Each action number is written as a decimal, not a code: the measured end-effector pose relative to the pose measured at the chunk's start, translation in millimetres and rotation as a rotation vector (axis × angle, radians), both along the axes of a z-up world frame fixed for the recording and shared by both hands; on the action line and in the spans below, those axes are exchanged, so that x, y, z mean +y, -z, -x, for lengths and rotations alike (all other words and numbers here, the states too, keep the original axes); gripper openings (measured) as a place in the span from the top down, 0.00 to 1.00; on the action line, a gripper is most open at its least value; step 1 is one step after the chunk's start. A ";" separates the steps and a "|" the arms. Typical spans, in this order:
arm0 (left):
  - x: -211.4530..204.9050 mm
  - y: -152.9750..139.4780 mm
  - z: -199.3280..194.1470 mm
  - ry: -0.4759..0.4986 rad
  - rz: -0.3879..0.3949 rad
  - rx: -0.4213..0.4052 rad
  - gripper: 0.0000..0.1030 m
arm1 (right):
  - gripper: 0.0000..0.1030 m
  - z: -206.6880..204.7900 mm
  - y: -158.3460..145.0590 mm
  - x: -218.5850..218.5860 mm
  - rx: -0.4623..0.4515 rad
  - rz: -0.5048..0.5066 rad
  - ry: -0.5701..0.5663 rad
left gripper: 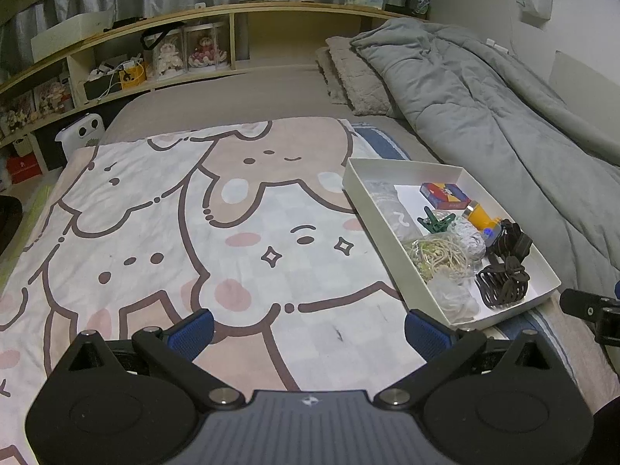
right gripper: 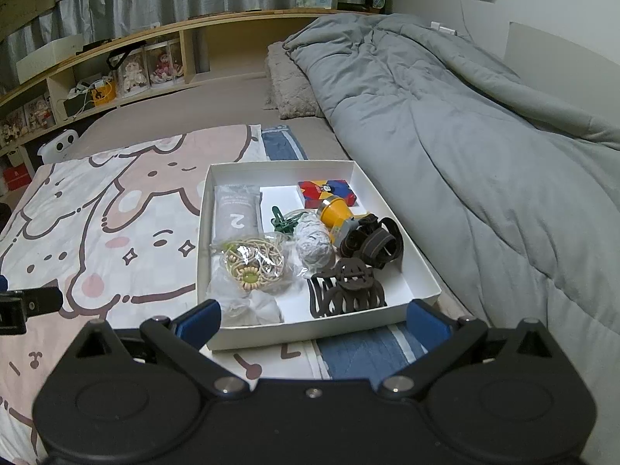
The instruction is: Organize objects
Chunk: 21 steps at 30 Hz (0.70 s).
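A white shallow box (right gripper: 395,201) (left gripper: 360,190) lies on the cartoon-print blanket (left gripper: 174,224) on a bed. Inside it are a red and blue card box (right gripper: 327,193), a yellow headlamp (right gripper: 335,213) with a black strap (right gripper: 374,242), a green clip (right gripper: 281,221), a grey pouch marked 2 (right gripper: 236,217), a bagged beaded cord (right gripper: 252,261), a brown claw hair clip (right gripper: 347,290), a grey wad (right gripper: 314,242) and white fabric (right gripper: 255,308). My right gripper (right gripper: 314,323) is open just before the box's near wall. My left gripper (left gripper: 310,329) is open over the blanket, left of the box.
A grey duvet (right gripper: 465,135) is bunched along the right side by the wall. A beige pillow (right gripper: 288,85) lies at the head. Wooden shelves (left gripper: 116,66) with dolls and boxes run behind the bed. A white device (left gripper: 81,133) stands at the bed's left.
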<state>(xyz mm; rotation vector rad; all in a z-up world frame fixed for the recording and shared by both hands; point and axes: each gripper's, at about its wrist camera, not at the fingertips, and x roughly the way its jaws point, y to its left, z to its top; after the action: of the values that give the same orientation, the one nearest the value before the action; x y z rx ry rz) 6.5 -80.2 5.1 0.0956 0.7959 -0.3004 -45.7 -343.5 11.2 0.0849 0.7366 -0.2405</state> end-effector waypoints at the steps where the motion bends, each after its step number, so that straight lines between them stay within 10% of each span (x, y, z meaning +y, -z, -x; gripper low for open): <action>1: 0.0 0.0 0.1 0.000 0.000 0.001 0.00 | 0.00 0.1 0.0 0.1 0.000 0.000 0.001; 21: -1.7 -0.6 0.8 0.008 0.000 0.003 0.00 | 0.00 0.5 -0.3 0.0 0.001 -0.002 -0.001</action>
<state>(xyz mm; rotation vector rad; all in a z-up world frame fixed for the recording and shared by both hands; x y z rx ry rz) 5.7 -81.9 5.7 0.0989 0.7986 -0.3085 -46.2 -343.6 11.5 0.0868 0.7375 -0.2391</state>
